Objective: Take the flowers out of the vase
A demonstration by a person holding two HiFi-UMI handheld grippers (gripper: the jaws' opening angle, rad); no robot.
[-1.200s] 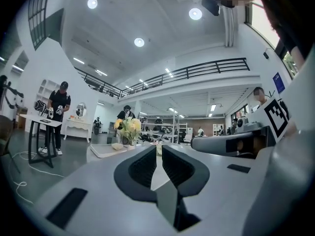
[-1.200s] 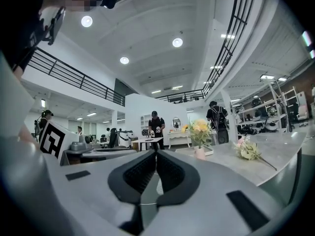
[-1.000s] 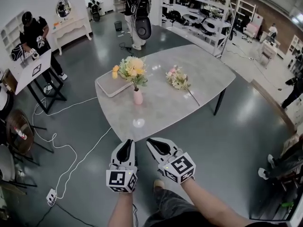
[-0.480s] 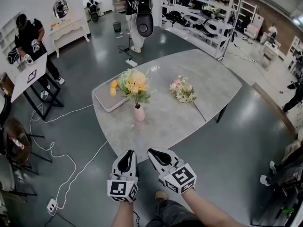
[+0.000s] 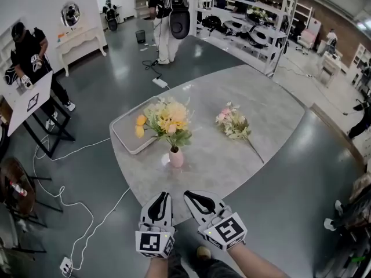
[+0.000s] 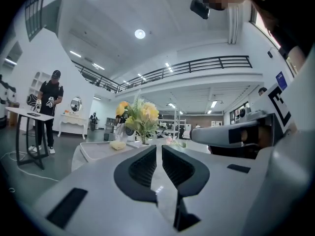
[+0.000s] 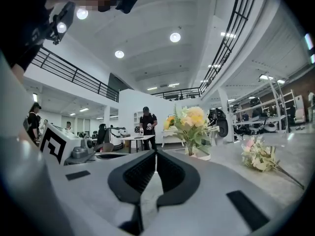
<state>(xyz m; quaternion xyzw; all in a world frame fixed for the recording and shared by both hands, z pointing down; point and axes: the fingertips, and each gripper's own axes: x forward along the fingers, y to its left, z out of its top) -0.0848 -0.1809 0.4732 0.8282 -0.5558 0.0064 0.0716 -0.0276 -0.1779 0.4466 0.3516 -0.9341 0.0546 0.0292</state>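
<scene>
Midway across the grey table (image 5: 264,97), beside a tray (image 5: 123,136): pink vase (image 5: 176,157). Holds yellow flowers (image 5: 168,117) upright. Right of it, lying loose: a pale bunch (image 5: 235,123). At the near edge: left gripper (image 5: 164,194) and right gripper (image 5: 187,194), side by side, both clenched tight, gripping nothing.

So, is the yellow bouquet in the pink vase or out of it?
In. The yellow bouquet stands with its stems in the upright pink vase on the table; a paler bunch lies flat to its right.
</scene>
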